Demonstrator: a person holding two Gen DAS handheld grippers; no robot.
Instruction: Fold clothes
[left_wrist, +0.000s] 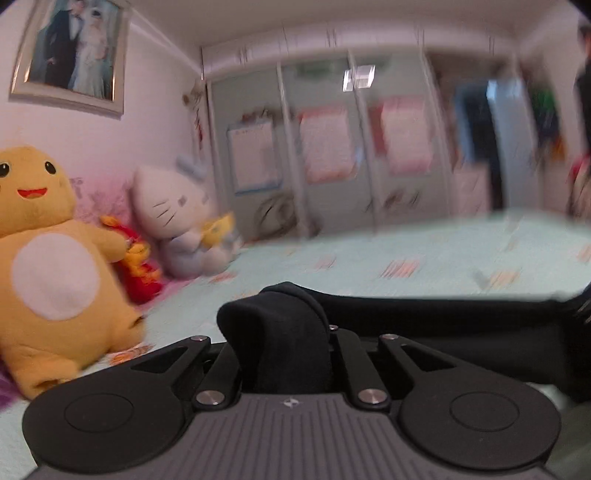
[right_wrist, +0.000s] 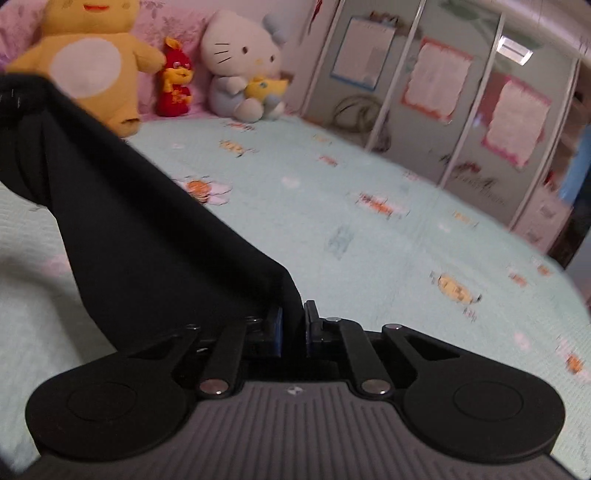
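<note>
A black garment (left_wrist: 424, 325) hangs stretched between both grippers above the pale green bedspread (left_wrist: 406, 258). In the left wrist view, my left gripper (left_wrist: 284, 343) is shut on a bunched corner of the cloth, which drapes over the fingers and hides them; the taut edge runs off to the right. In the right wrist view, my right gripper (right_wrist: 293, 325) is shut on another corner of the black garment (right_wrist: 129, 221), pinched between the blue-edged pads (right_wrist: 277, 325). From there the cloth stretches up and to the left, lifted off the bedspread (right_wrist: 351, 229).
Plush toys line the head of the bed: a yellow one (right_wrist: 92, 62), a small red one (right_wrist: 175, 83) and a white cat (right_wrist: 243, 62). Sliding wardrobe doors (right_wrist: 436, 103) stand beyond the far bed edge. A framed photo (left_wrist: 70, 51) hangs on the wall. A person (left_wrist: 581, 110) stands at far right.
</note>
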